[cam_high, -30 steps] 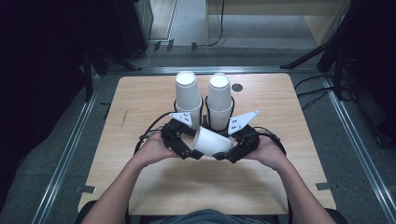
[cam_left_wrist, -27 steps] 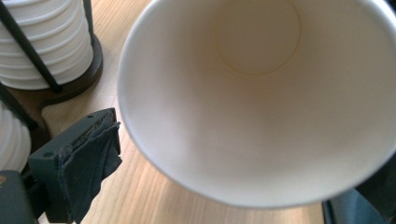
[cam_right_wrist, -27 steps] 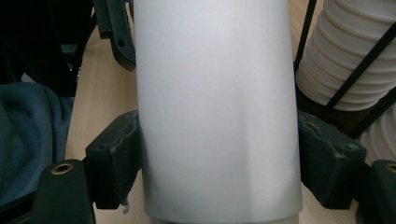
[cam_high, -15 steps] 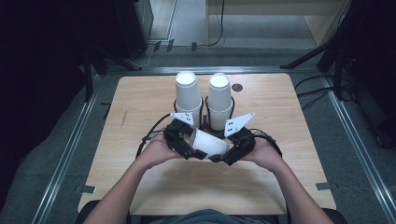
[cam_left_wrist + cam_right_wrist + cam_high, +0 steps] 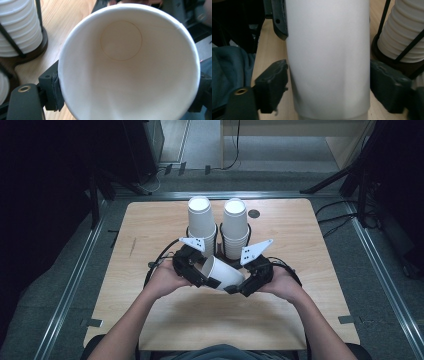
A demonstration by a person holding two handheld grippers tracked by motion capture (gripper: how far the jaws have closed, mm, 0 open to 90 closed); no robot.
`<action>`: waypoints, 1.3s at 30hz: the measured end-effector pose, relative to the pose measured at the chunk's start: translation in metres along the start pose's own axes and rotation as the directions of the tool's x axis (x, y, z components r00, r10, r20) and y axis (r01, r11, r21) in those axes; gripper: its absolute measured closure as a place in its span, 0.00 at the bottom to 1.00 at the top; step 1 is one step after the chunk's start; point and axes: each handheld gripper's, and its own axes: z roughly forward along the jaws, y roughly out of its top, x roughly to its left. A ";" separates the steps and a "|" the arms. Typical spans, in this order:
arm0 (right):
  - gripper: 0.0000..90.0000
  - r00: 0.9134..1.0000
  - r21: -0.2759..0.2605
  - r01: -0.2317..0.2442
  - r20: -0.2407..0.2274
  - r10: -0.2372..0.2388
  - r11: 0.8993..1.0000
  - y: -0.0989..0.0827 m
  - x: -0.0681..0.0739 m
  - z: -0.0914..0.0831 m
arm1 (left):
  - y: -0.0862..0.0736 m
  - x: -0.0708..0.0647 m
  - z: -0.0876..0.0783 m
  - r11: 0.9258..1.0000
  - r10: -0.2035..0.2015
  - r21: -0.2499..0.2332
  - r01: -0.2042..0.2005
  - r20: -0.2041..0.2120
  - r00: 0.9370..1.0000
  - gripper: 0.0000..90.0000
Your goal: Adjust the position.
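Two claws, one paper cup (image 5: 223, 273) lying sideways between them.
Left claw (image 5: 197, 272) pinches its rim, closing further; right claw (image 5: 243, 285) straddles its base, just opening, seemingly loose.

Overhead view, two close cup (image 5: 223, 274) views

Two cup stacks (image 5: 200, 222) side by side in holders at mid-bench (image 5: 310, 270). Just before them, a single cup (image 5: 222, 272) lying sideways between left gripper (image 5: 192, 267) and right gripper (image 5: 255, 276).
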 end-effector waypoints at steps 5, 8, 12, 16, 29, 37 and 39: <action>0.15 1.000 0.039 -0.012 0.007 0.011 0.999 -0.002 -0.001 0.001 | 0.002 0.001 -0.008 1.000 0.011 0.018 -0.011 -0.006 1.000 0.15; 0.15 1.000 0.048 -0.019 0.010 0.018 0.999 -0.003 -0.003 0.002 | 0.004 0.002 -0.012 0.999 0.032 0.038 -0.031 -0.026 0.999 0.15; 0.15 1.000 0.078 -0.021 0.024 0.020 0.997 -0.005 -0.005 0.006 | 0.007 0.001 -0.012 0.995 0.065 0.080 -0.061 -0.052 0.997 0.15; 0.15 0.999 0.086 -0.023 0.029 0.020 0.996 -0.005 -0.006 0.009 | 0.011 -0.001 -0.008 0.985 0.105 0.140 -0.096 -0.057 0.993 0.15; 0.15 1.000 0.121 -0.030 0.003 0.030 0.992 -0.008 -0.009 0.024 | 0.016 -0.009 0.014 0.939 0.204 0.302 -0.166 -0.100 0.974 0.15; 0.21 1.000 0.141 -0.015 -0.022 0.019 0.990 -0.009 -0.009 0.037 | 0.019 -0.013 0.026 0.921 0.230 0.340 -0.189 -0.084 0.970 0.14; 0.23 0.999 0.145 -0.006 -0.031 0.010 0.989 -0.010 -0.009 0.041 | 0.019 -0.014 0.029 0.916 0.236 0.352 -0.193 -0.083 0.968 0.14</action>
